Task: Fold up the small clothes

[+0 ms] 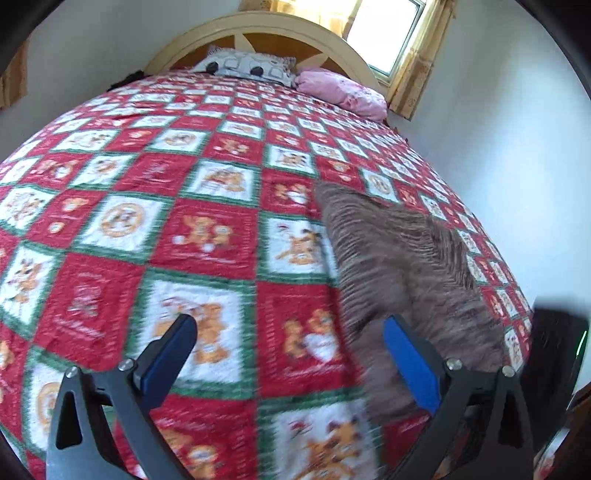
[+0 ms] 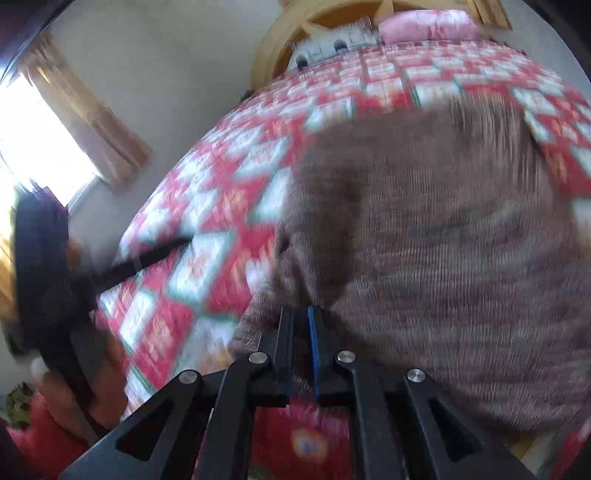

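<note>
A small brown ribbed garment [image 2: 424,240] lies on the red, white and green patchwork quilt [image 2: 207,206], blurred with motion. My right gripper [image 2: 303,314] is shut, its blue pads pinching the garment's near edge, and the cloth bulges up beyond the tips. In the left wrist view the same brown garment [image 1: 406,266] lies to the right, running behind the right fingertip. My left gripper [image 1: 288,325] hovers open over the quilt [image 1: 207,236] with nothing between its fingers. A hand [image 2: 107,373] holds the left gripper's black body at the left edge of the right wrist view.
A patterned grey pillow [image 1: 245,66] and a pink pillow [image 1: 343,92] lie by the arched wooden headboard [image 1: 258,27]. A curtained window [image 1: 388,33] is behind the bed, and white walls flank it. The right gripper's black body [image 1: 554,350] shows at the right edge.
</note>
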Available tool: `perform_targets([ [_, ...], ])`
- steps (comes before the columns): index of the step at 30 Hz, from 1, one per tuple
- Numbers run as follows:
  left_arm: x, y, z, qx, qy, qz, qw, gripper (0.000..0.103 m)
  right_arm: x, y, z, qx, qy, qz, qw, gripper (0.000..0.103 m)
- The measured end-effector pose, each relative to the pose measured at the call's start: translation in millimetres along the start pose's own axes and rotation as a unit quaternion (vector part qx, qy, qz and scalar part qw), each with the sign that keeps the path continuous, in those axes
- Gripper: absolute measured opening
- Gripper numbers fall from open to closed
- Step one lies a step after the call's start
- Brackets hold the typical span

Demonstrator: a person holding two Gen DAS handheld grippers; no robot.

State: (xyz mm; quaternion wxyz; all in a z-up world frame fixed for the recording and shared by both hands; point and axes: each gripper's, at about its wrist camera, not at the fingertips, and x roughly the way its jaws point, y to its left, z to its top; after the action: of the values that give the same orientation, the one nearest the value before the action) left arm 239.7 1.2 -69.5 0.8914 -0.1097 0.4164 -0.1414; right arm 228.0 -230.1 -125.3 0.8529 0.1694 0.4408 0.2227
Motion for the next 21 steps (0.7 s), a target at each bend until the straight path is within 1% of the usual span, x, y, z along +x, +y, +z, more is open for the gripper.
perform_targets([
  [1, 3, -5, 2, 0.003, 0.001, -0.005, 1.0000, 0.103, -5, 2, -4, 0.001, -0.006, 0.000, 1.000, 0.008],
  [6, 20, -43, 11, 0.046, 0.007, -0.009, 0.9989, 0.103, -37, -3, -19, 0.025, 0.013, 0.022, 0.999, 0.008],
  [8, 33, -55, 9, 0.066, 0.012, 0.014, 0.9976, 0.103, -59, -8, -17, 0.029, -0.011, 0.013, 0.999, 0.008],
  [9, 41, -59, 5, 0.072, 0.020, 0.028, 0.9968, 0.103, -75, -11, -13, 0.030, -0.041, -0.001, 0.999, 0.008],
  [10, 46, -60, 1, 0.073, 0.027, 0.030, 0.9966, 0.103, -87, -12, -17, 0.032, -0.063, -0.017, 0.997, 0.009],
  [11, 52, -60, -4, 0.071, 0.036, 0.028, 0.9964, 0.103, -98, -17, -14, 0.037, -0.088, -0.036, 0.995, 0.013],
  [12, 59, -60, -11, 0.069, 0.048, 0.032, 0.9959, 0.103, -109, -23, -12, 0.046, -0.114, -0.054, 0.991, 0.030],
  [13, 63, -60, -16, 0.068, 0.055, 0.038, 0.9954, 0.103, -118, -32, -9, 0.060, -0.136, -0.067, 0.987, 0.058],
  [14, 65, -60, -21, 0.069, 0.052, 0.043, 0.9953, 0.103, -126, -40, -6, 0.078, -0.153, -0.078, 0.982, 0.071],
  [15, 61, -62, -24, 0.075, 0.036, 0.047, 0.9954, 0.103, -131, -48, -4, 0.094, -0.165, -0.092, 0.978, 0.082],
  [17, 59, -67, -24, 0.087, 0.036, 0.056, 0.9940, 0.103, -131, -58, 3, 0.108, -0.172, -0.100, 0.974, 0.082],
  [21, 54, -68, -21, 0.089, 0.041, 0.060, 0.9934, 0.103, -120, -70, 22, 0.120, -0.163, -0.104, 0.974, 0.082],
])
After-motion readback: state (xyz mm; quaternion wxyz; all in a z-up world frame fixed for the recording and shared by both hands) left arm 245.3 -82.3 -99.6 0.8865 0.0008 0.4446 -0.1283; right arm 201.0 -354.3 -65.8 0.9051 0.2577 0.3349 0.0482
